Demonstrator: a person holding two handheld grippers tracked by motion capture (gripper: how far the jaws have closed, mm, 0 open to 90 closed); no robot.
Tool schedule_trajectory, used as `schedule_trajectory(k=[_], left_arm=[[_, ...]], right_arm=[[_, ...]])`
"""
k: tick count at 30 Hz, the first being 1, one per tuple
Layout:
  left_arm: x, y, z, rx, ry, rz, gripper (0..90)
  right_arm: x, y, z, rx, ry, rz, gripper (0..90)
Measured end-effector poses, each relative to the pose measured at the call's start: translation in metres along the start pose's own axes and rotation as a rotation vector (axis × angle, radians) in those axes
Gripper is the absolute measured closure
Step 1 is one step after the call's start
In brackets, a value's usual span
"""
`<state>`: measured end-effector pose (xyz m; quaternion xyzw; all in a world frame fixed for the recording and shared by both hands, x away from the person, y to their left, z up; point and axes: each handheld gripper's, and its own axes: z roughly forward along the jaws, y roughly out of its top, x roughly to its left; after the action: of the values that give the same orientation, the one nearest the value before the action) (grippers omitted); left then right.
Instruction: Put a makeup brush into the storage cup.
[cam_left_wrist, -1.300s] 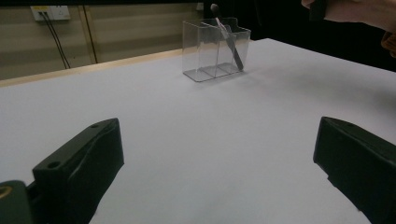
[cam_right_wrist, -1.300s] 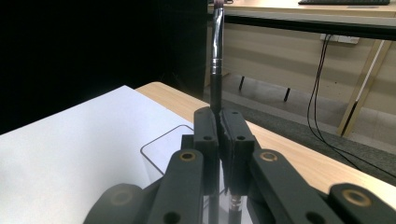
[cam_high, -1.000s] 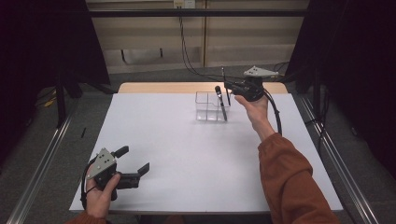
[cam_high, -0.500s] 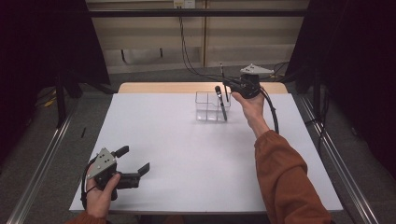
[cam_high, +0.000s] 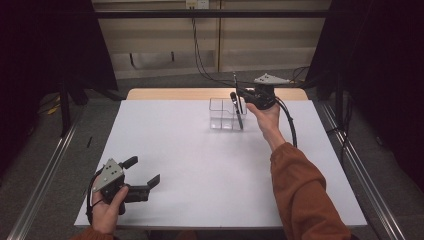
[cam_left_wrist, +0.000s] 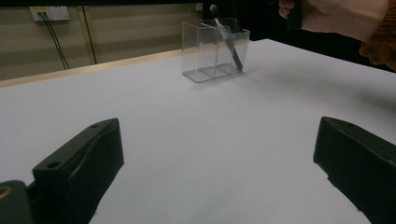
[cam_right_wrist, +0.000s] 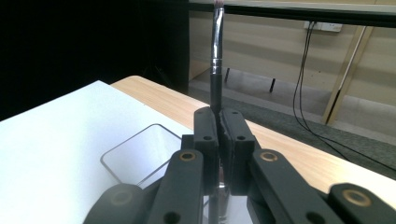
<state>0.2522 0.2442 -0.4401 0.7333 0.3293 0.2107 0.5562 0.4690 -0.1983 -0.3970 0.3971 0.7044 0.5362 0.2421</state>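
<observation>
At the near edge of the white worktop (cam_high: 200, 165), in the high view, the left gripper (cam_high: 142, 175) is held low in the person's left hand (cam_high: 107, 210), well apart from everything else. Its fingers (cam_left_wrist: 79, 172) are spread wide and nothing is between them; in the left gripper view only bare worktop is seen in the gap.

Farther away, near the far edge of the worktop, a clear plastic organizer (cam_high: 227, 114) with several compartments is standing. In the left gripper view a dark brush (cam_left_wrist: 228, 44) is seen leaning inside it, with its rounded tip above the rim; which compartment it stands in cannot be told.

Just beside the organizer, on its right in the high view, the right gripper (cam_high: 240, 97) is held up by the person's right hand (cam_high: 265, 117), and an orange sleeve (cam_high: 305, 195) is seen on the forearm. In the high view the thing in this gripper is too small to be read well. The right gripper view gives it clearly: the fingers (cam_right_wrist: 206, 140) are pressed together on the handle of a thin make-up brush (cam_right_wrist: 216, 70), which is standing upright above them, with a silver band higher on its handle. Below the fingers in this view, the rim of the organizer is seen.

Beyond the worktop, a wooden strip (cam_high: 170, 94) and hanging cables (cam_high: 197, 50) are visible against the wall.
</observation>
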Motion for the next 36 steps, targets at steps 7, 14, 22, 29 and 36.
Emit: schedule_trajectory(k=[7,14,22,29,36], left_arm=[[0.0,0.0,0.0,0.001,0.001,0.002,1.7],[0.0,0.0,0.0,0.003,0.002,0.004,1.7],[0.0,0.0,0.0,0.008,0.0,0.009,1.7],[0.0,0.0,0.0,0.008,0.0,0.008,1.7],[0.0,0.0,0.0,0.01,-0.002,0.01,1.7]], right_arm=[[0.004,-0.006,0.002,0.001,-0.001,0.003,86.0],[0.003,-0.018,0.003,0.013,-0.011,0.023,86.0],[-0.003,-0.026,-0.001,0.022,-0.022,0.038,86.0],[-0.003,-0.028,-0.002,0.029,-0.02,0.037,86.2],[-0.003,-0.033,-0.003,0.037,-0.022,0.039,86.2]])
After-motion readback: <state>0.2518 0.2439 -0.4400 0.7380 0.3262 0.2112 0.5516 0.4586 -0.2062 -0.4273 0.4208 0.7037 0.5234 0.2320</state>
